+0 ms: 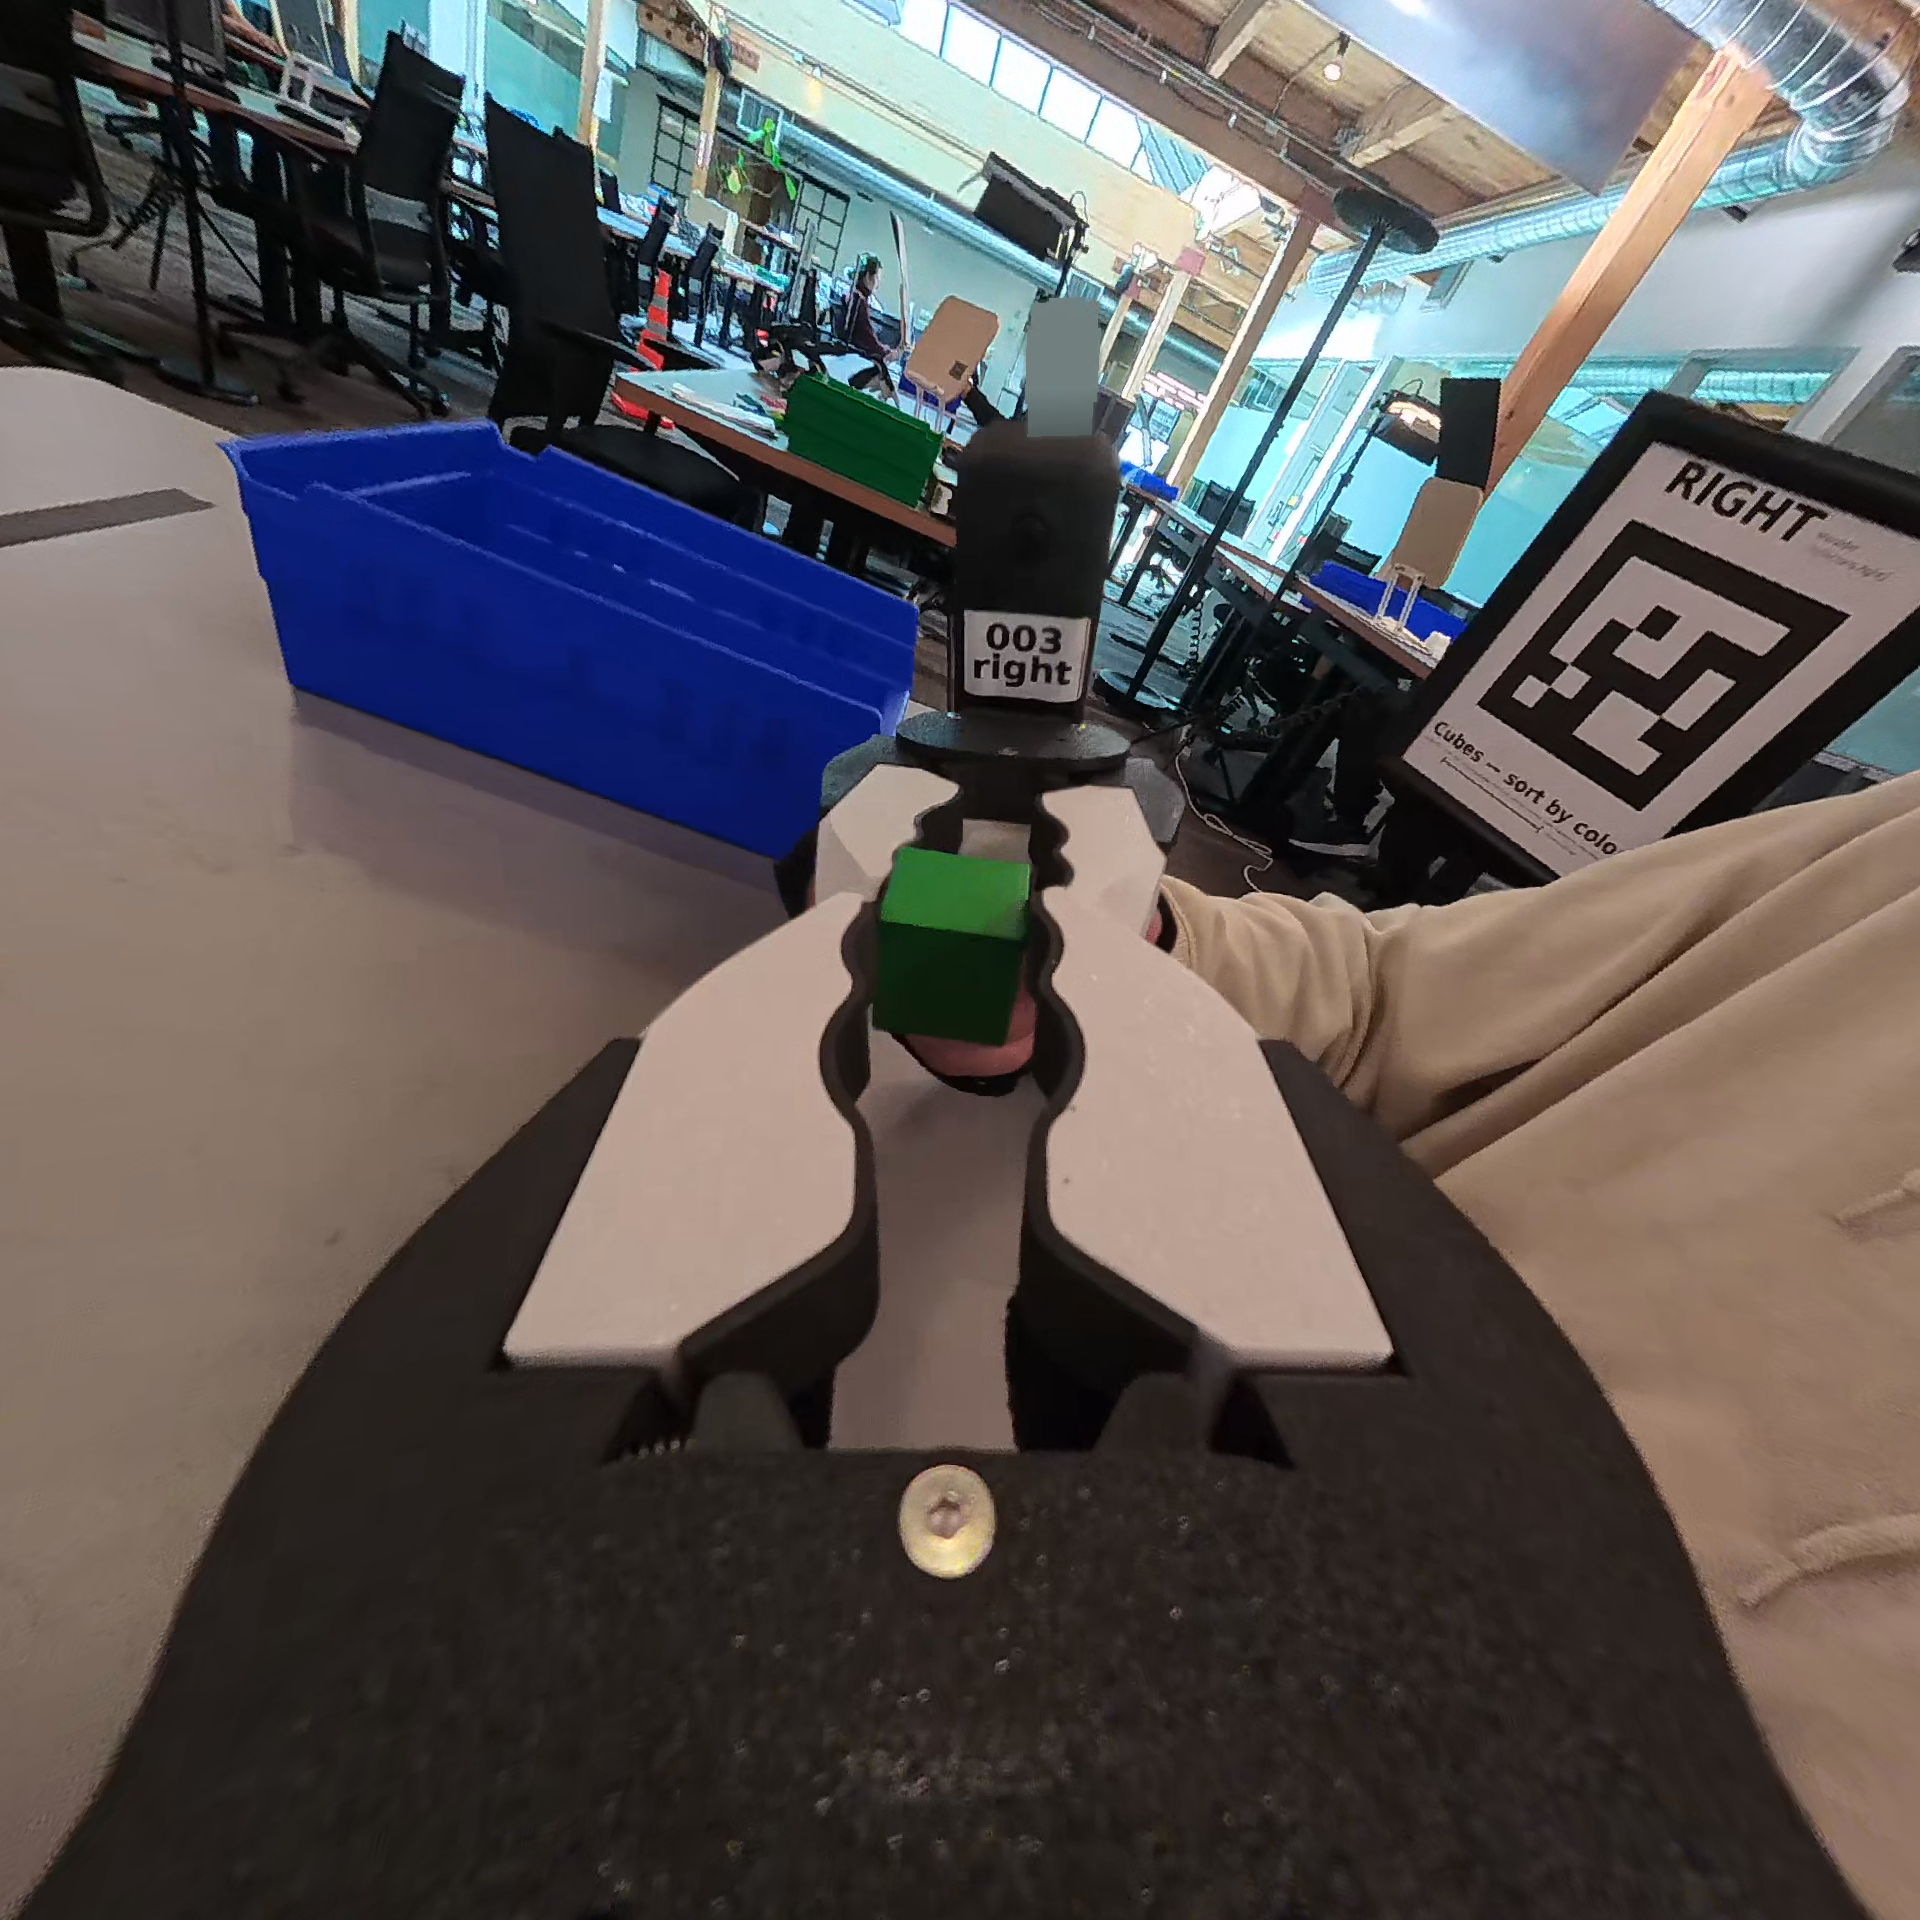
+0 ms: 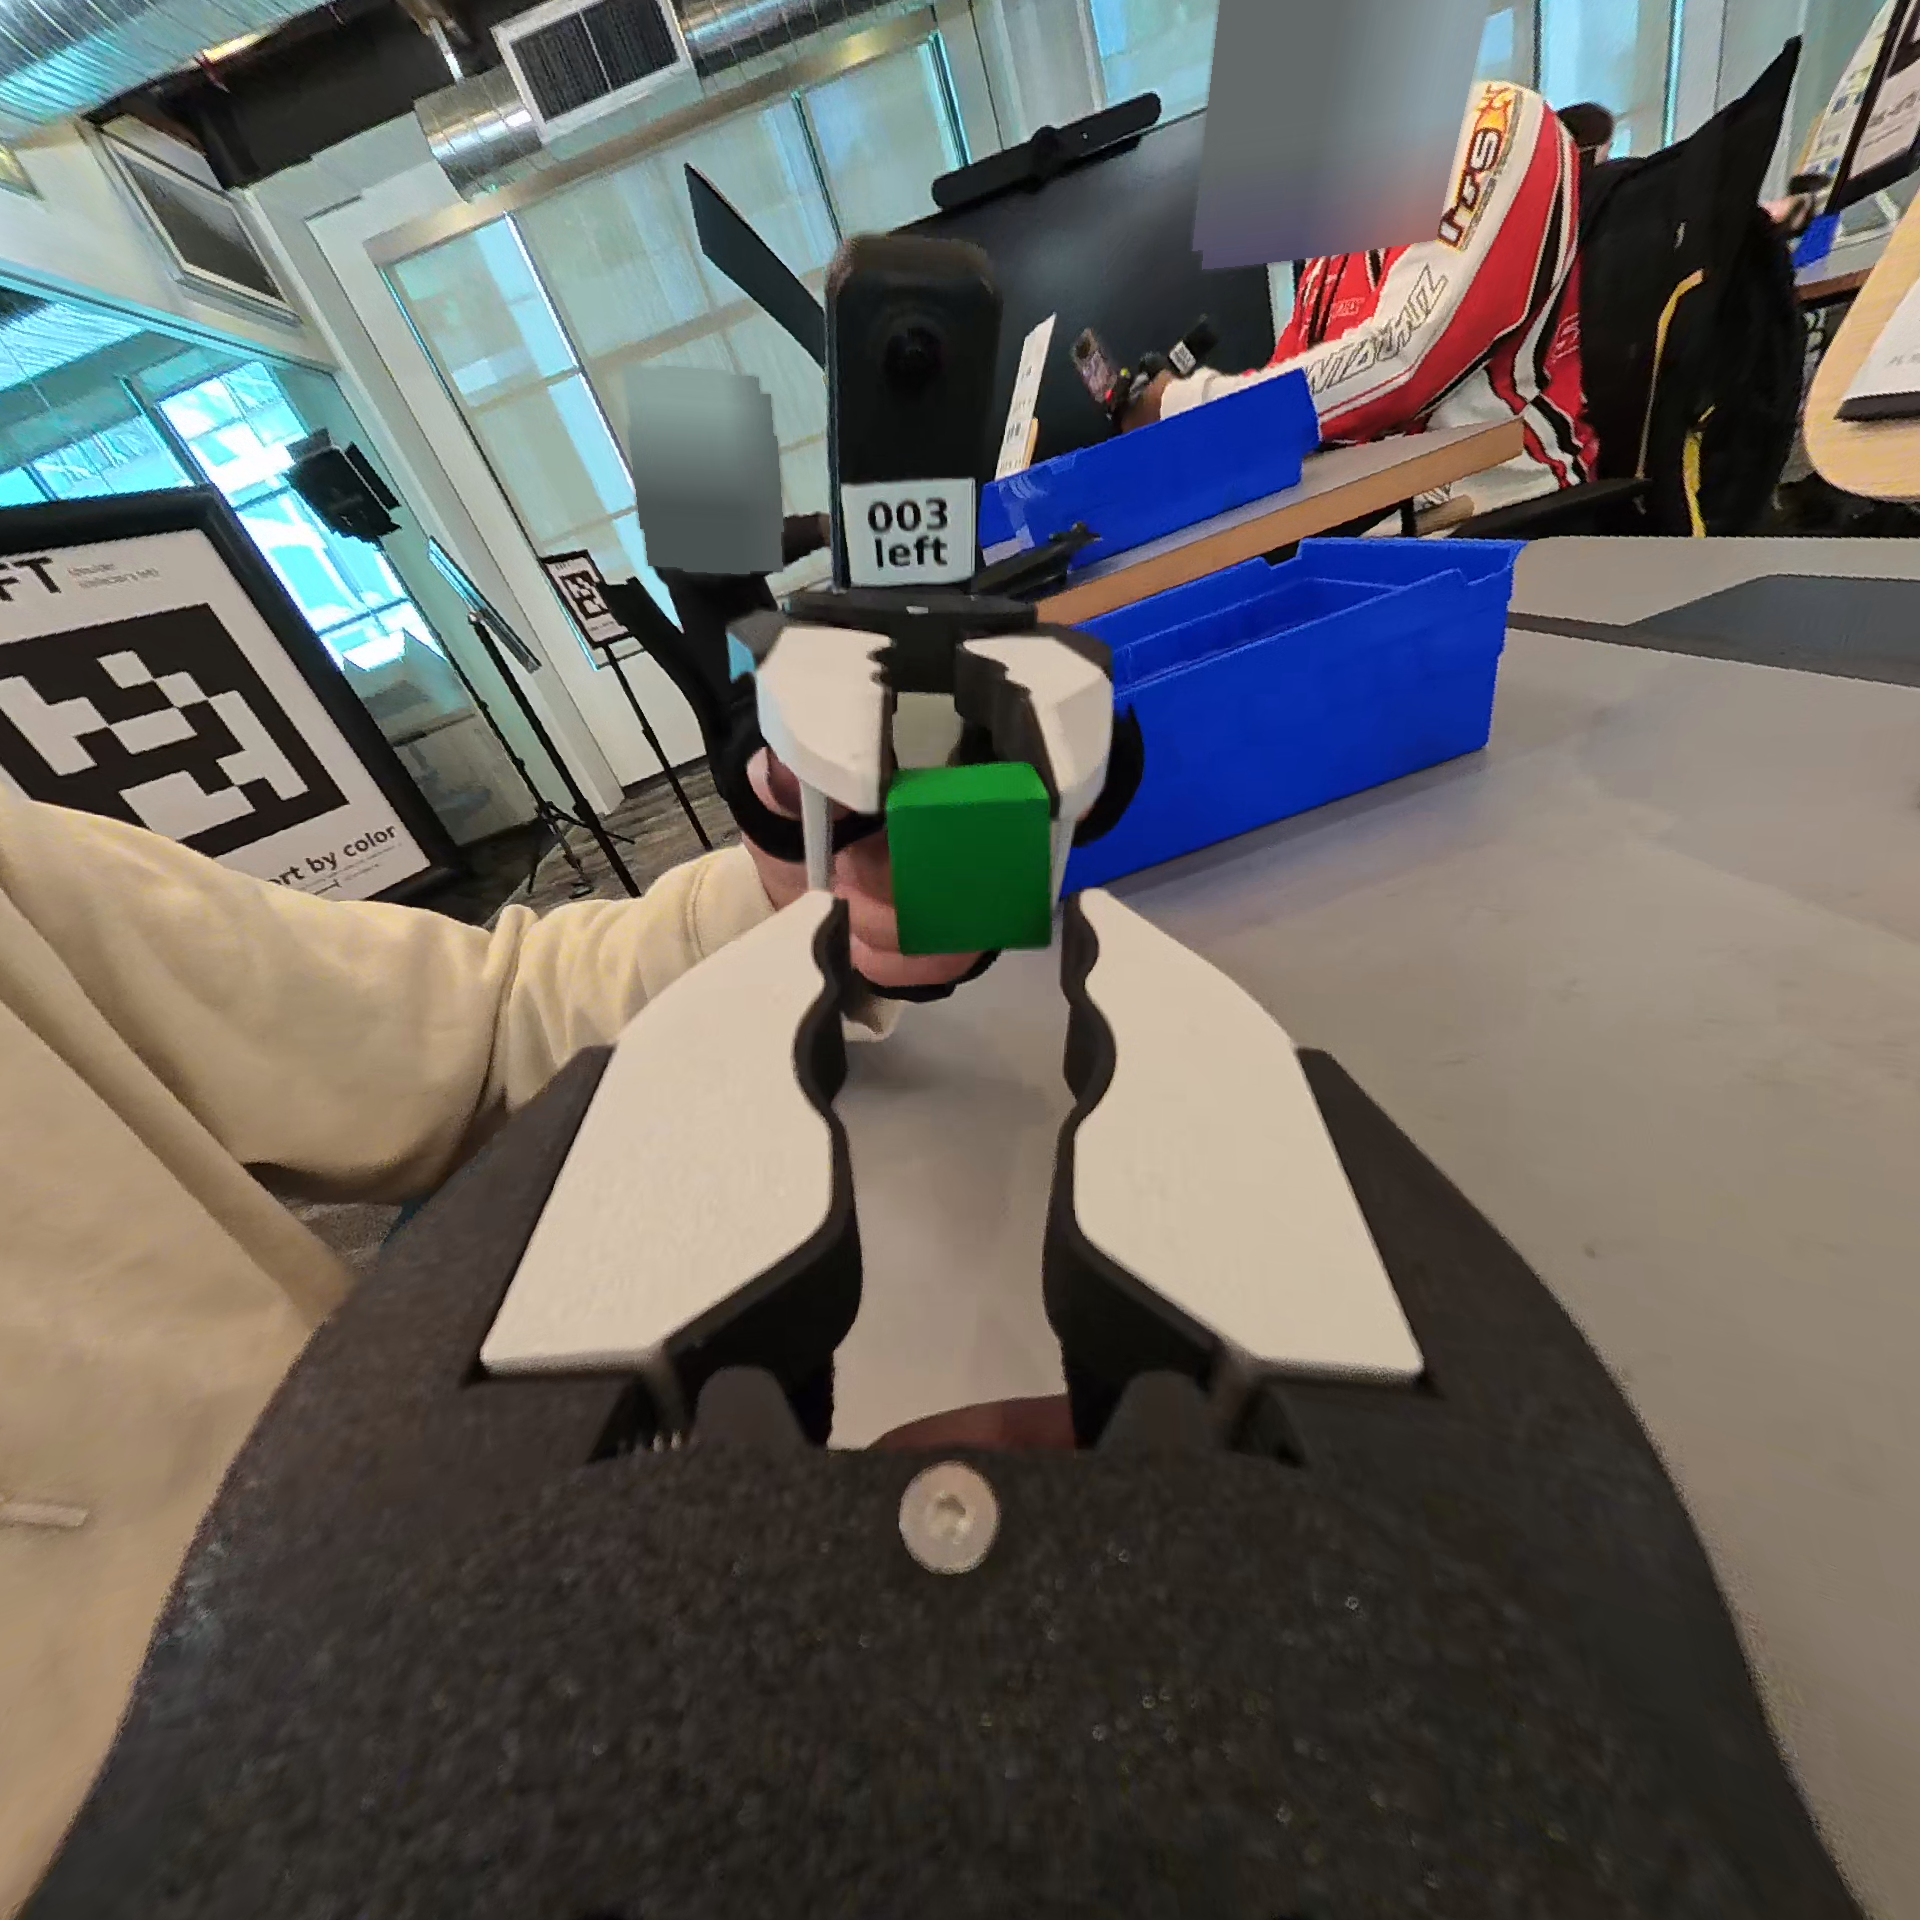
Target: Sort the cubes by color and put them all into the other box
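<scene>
Above the grey surface [image 2: 1558,935], my two grippers face each other. My left gripper [image 1: 951,961] clamps a green cube [image 1: 951,956]; my right gripper [image 2: 951,935] stands open around it. A blue box [image 1: 571,623] sits just behind.

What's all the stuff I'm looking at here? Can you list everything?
Green cube: one, between the two facing grippers.
Blue box: one, on the table behind them.
Table: one, grey.
Marker boards: two, black and white, one on each side.
Seated person: one, red and white jacket, at a far desk.
Sleeves: two, cream.
Left hand-held gripper: white fingers, gripping the cube.
Right hand-held gripper: white fingers, open.
</scene>
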`<act>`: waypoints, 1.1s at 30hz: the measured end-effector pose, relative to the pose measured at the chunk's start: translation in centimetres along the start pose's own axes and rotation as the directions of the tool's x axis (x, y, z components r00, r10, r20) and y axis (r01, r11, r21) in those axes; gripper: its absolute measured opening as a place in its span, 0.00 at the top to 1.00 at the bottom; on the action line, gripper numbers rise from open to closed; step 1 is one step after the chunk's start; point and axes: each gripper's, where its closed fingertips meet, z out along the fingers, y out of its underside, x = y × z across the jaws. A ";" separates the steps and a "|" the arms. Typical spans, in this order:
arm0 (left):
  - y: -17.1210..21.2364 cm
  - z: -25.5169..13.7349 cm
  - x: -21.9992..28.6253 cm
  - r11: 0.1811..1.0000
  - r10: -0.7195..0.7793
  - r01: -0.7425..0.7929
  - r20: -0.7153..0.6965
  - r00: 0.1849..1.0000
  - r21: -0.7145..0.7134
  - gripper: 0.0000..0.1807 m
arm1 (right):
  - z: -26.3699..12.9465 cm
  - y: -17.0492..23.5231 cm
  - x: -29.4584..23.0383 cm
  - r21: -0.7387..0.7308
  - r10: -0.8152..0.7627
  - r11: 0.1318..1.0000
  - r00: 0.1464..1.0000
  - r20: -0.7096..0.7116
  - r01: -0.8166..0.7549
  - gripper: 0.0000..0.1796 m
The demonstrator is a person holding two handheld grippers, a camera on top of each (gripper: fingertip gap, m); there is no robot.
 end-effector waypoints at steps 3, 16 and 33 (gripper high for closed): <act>0.6 0.5 0.1 0.999 -0.035 0.034 -0.029 0.999 -0.003 0.85 | 0.1 0.3 0.0 -0.003 -0.003 1.000 1.000 0.012 0.003 0.84; 5.7 -13.8 -6.4 0.996 0.059 0.035 0.902 0.428 -0.082 0.56 | -3.6 -1.2 1.7 0.069 -0.040 0.996 0.981 -0.190 0.054 0.84; 9.5 -9.3 -4.3 0.980 0.097 0.080 0.791 0.605 -0.181 0.58 | -26.6 -10.9 18.3 -0.128 -0.051 0.985 0.518 -0.854 -0.114 0.84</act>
